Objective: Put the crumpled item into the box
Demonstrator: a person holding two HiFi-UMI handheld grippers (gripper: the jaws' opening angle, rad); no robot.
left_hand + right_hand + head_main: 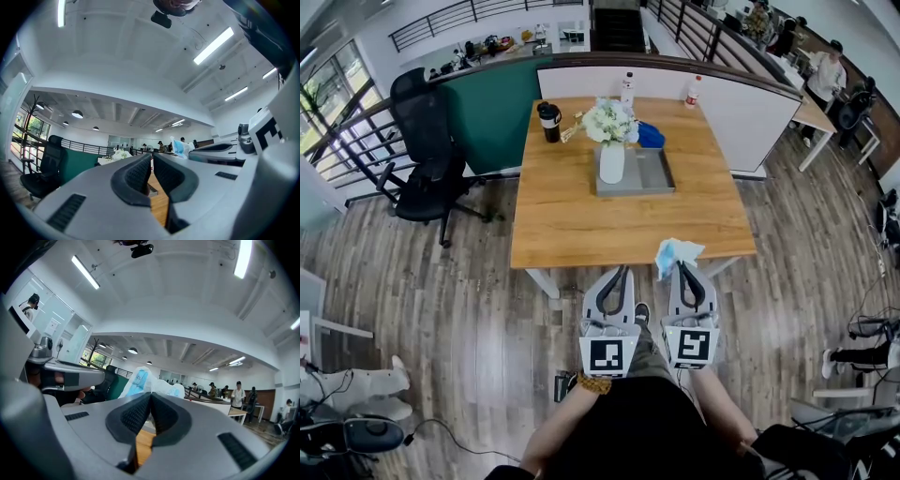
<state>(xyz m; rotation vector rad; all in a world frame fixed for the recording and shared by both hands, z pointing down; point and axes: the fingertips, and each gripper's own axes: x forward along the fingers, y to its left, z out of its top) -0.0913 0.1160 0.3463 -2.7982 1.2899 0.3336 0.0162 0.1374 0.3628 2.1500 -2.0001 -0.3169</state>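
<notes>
A crumpled white and light-blue item (676, 253) hangs just past the near edge of the wooden table (572, 220). My right gripper (682, 268) is shut on it; in the right gripper view the crumpled item (146, 382) sticks up above the closed right gripper (150, 397). Beside it to the left, my left gripper (622, 273) is shut with nothing in it. The left gripper (151, 161) shows its jaws together in its own view, with the crumpled item (182, 147) off to its right. The grey box (654, 174), a shallow tray, lies farther back on the table.
A white vase of flowers (611, 155) stands at the box's left end, with a blue object (652, 136) behind it. A black tumbler (549, 122) and two bottles (627, 89) (693, 91) stand near the far edge. A black office chair (427, 155) is left of the table.
</notes>
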